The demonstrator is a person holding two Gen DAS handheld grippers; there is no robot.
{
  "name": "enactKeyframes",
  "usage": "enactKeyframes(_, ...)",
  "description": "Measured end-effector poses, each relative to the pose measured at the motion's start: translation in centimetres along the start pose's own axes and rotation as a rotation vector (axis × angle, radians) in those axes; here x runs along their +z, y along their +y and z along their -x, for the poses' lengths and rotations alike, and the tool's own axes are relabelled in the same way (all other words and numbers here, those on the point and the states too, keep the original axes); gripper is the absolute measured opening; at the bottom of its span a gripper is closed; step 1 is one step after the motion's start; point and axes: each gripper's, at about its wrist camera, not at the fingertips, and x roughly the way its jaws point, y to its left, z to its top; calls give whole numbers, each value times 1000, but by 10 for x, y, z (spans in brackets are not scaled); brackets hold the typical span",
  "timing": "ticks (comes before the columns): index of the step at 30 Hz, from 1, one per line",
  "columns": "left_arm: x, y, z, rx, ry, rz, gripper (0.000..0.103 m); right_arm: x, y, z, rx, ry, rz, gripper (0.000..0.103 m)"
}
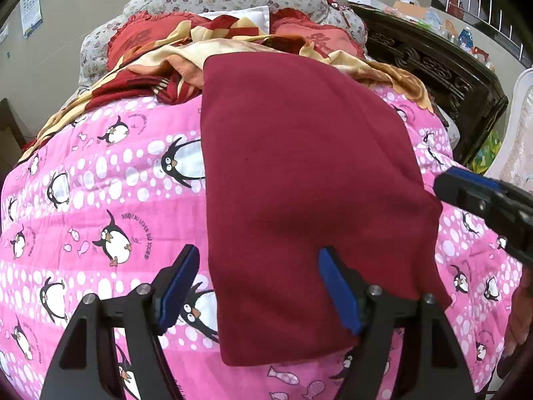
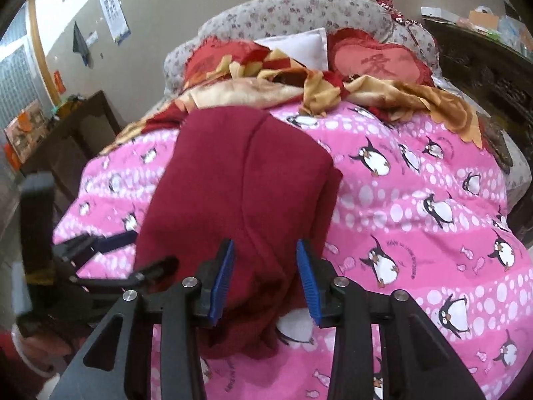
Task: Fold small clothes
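Observation:
A dark red garment [image 1: 299,183] lies folded lengthwise on the pink penguin quilt [image 1: 100,200]. My left gripper [image 1: 258,286] is open and hovers over the garment's near left edge, holding nothing. The right gripper shows as a dark shape at the right edge of the left wrist view [image 1: 483,203]. In the right wrist view the garment [image 2: 240,173] has a crease down its middle. My right gripper [image 2: 265,276] is open over the garment's near end. The left gripper shows at the left of that view [image 2: 100,250].
Rumpled red and yellow bedding [image 1: 186,60] and red pillows [image 2: 376,63] lie at the head of the bed. A dark carved cabinet [image 1: 433,63] stands on the right. A dark wooden piece of furniture [image 2: 76,140] stands on the left.

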Motion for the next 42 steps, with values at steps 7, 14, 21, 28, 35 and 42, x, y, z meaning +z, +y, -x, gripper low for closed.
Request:
enactKeyframes(7,0,1,-3,1,10,8,81,-8,-10,-42,-64,107,-37,57)
enactKeyframes(14,1,6,-3,-18,14,25,84,-11,-23,-38,-29,87,-79,66)
enactKeyframes(21,11,23,1,-120,-16,80,85,-7,-34,-29,39,30,-115,72)
enactKeyframes(28,26,34,-16,-202,5,133,86,-4,-63,-50,172,23,-299,76)
enactKeyframes(35,33,36,-37,-231,27,157,92,4,-66,-77,254,23,-353,86)
enactKeyframes(42,38,34,-48,-235,25,164,98,3,-72,-90,290,9,-391,93)
